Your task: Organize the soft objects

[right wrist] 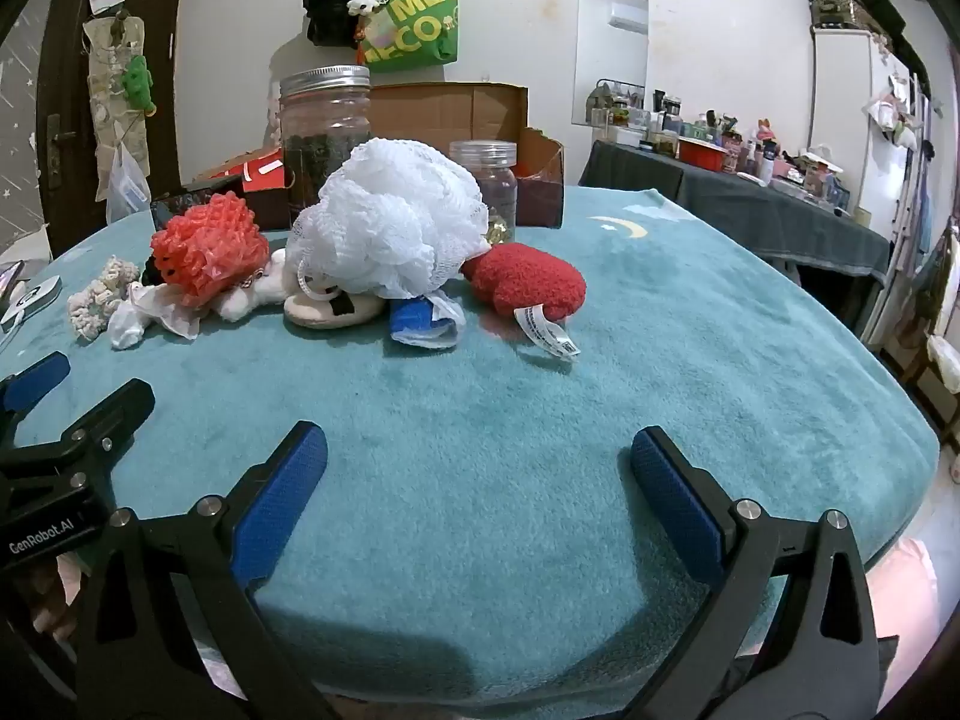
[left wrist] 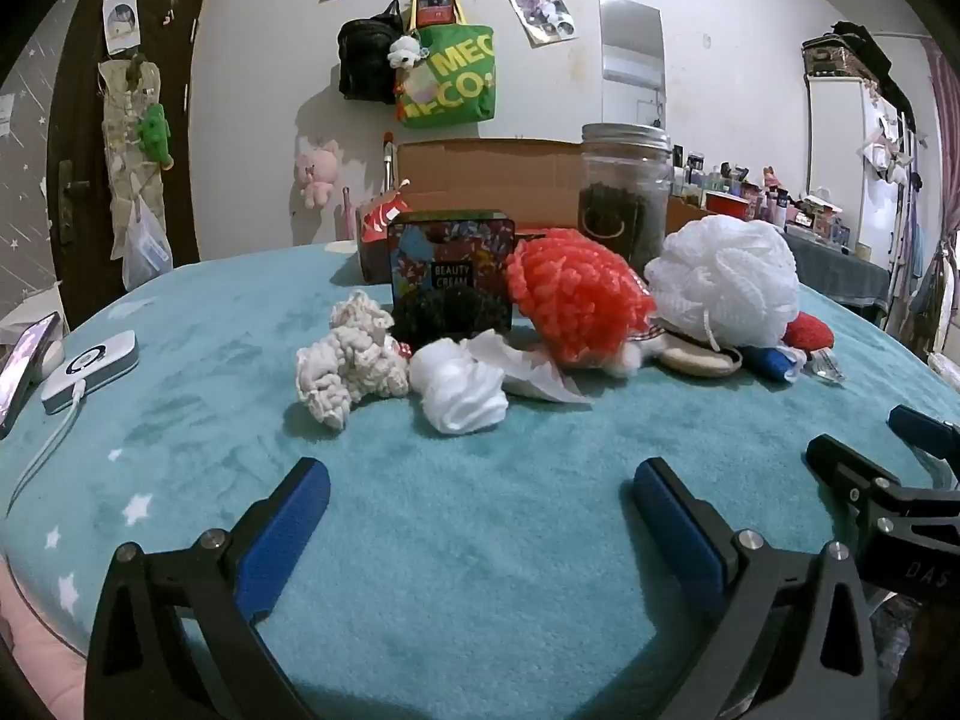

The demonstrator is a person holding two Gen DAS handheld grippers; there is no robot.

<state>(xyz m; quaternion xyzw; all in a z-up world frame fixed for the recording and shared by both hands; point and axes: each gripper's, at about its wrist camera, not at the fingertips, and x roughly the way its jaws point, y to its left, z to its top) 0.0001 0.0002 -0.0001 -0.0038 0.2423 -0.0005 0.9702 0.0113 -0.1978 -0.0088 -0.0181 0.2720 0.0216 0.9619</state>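
Left tool [left wrist: 480, 495] spread wide, empty; right tool [right wrist: 479, 459] likewise, both over teal blanket [right wrist: 660, 330], short of white loofah [right wrist: 384, 228].

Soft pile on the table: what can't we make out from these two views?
- Small plush toy, both views: mostly buried under the red pouf and white pouf.
- Black item, left view: dark, identity unclear.
- Tin, left view: bottom hidden behind the pile.
- Phone, left view: cut by the edge.

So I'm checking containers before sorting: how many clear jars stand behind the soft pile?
2. A tall jar with a metal lid stands behind the orange puff; a shorter jar stands behind the white pouf. More may be hidden.
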